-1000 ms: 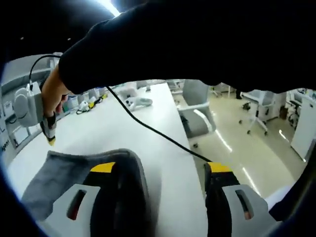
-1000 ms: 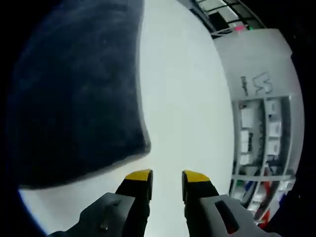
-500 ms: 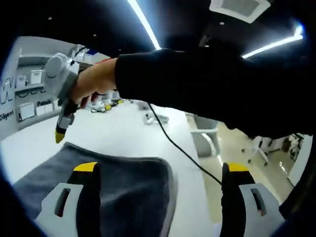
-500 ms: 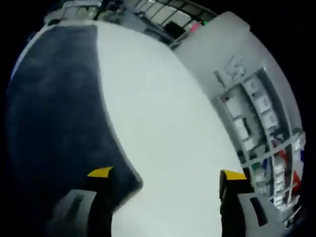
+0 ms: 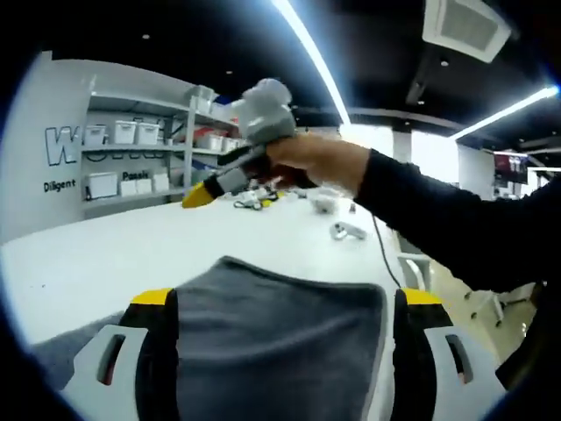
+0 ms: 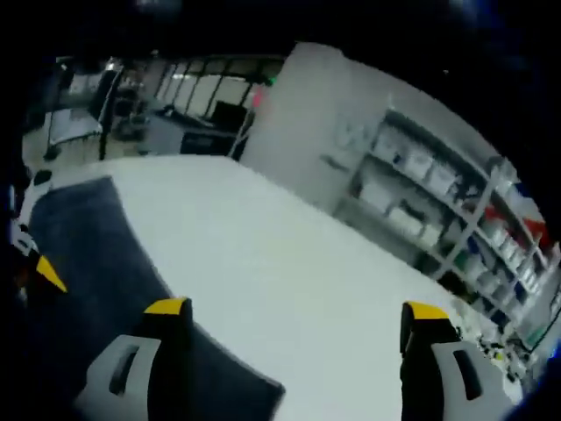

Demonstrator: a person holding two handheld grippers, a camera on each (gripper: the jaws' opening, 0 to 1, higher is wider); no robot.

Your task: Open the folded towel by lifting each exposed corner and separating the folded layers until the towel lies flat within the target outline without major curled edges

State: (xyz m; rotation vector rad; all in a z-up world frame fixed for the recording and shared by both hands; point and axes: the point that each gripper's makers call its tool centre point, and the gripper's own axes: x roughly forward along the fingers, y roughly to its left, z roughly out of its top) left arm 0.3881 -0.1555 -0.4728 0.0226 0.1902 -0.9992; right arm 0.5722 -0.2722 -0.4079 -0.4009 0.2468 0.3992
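In the left gripper view, the left tongs (image 5: 280,303) stand spread wide over the grey towel (image 5: 280,342) on the white bench (image 5: 105,254); beyond, a hand (image 5: 316,162) holds the right tongs (image 5: 197,196).

In the right gripper view, those tongs (image 6: 294,311) gape, released, the towel (image 6: 96,272) lying near-left.

The left gripper (image 5: 285,303) has its jaws spread wide, their yellow tips to either side of the grey towel (image 5: 280,333), which lies on the white table (image 5: 96,254) directly ahead of it. Beyond the towel, above the table, a hand (image 5: 320,162) in a dark sleeve (image 5: 447,232) holds the right gripper (image 5: 195,196), its yellow tip pointing left. Shelves (image 5: 140,158) with white bins stand far ahead on the left.
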